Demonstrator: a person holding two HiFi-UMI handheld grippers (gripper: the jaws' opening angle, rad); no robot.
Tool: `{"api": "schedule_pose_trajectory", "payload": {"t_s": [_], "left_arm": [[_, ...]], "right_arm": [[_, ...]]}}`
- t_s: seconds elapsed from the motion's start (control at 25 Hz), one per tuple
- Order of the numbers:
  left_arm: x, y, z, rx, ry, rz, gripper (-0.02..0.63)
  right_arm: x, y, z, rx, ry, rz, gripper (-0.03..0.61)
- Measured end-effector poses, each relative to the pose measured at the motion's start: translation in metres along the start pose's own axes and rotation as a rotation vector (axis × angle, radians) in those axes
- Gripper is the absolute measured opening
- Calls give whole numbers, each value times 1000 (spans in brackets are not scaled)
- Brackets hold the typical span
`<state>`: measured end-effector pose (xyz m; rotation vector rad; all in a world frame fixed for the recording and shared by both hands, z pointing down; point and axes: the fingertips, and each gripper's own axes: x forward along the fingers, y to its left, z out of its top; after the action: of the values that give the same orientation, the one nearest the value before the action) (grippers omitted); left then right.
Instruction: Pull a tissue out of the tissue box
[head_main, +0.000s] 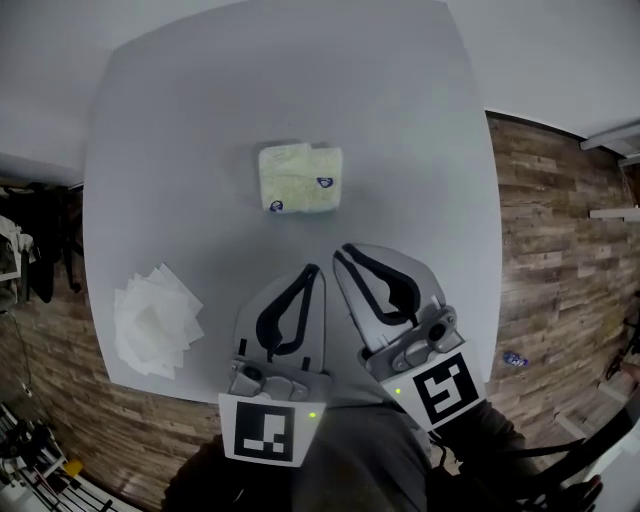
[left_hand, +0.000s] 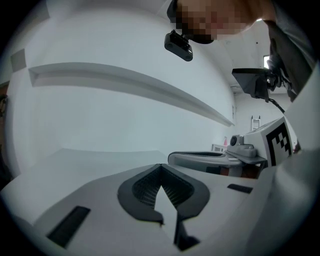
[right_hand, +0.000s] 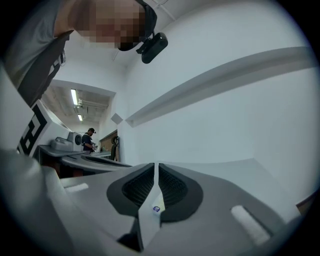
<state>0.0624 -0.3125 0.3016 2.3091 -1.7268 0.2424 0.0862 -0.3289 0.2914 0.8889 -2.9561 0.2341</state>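
Observation:
A pale yellow soft tissue pack (head_main: 300, 178) lies near the middle of the grey table (head_main: 200, 120), its tissue opening not clear from here. Both grippers hover side by side over the table's near part, short of the pack. My left gripper (head_main: 316, 268) points at the pack with its pads meeting at the tips (left_hand: 161, 166) and nothing between them. My right gripper (head_main: 343, 250) stands just to its right; a narrow slit runs between its pads (right_hand: 156, 165), nothing is held, and the pack's blue mark (right_hand: 156, 209) shows through the slit.
A loose pile of white tissues (head_main: 155, 318) lies near the table's front left corner. The table's near edge (head_main: 200, 395) runs under the grippers, with wooden floor (head_main: 560, 250) to the right. A person (right_hand: 90, 139) stands far off in the right gripper view.

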Motion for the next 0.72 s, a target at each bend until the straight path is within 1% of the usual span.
{"api": "schedule_pose_trajectory", "payload": {"t_s": [0.12, 0.24, 0.32, 0.4, 0.44, 0.6, 0.72], "left_arm": [[34, 16, -17, -49, 18, -2, 2], [60, 32, -46, -103, 70, -18, 2], [72, 41, -64, -140, 103, -31, 2], [84, 53, -77, -162, 106, -23, 2], [90, 59, -81, -167, 100, -15, 2], [103, 67, -93, -195, 106, -11, 2], [110, 71, -105, -218, 122, -17, 2]], "right_arm": [[22, -26, -14, -24, 44, -6, 43], [42, -47, -34, -78, 86, -17, 84], [53, -56, -45, -159, 105, -10, 104], [67, -66, -58, -253, 113, 7, 124], [73, -71, -65, -284, 119, 14, 129], [85, -83, -89, -323, 166, 45, 132], [93, -85, -100, -352, 180, 56, 132]]}}
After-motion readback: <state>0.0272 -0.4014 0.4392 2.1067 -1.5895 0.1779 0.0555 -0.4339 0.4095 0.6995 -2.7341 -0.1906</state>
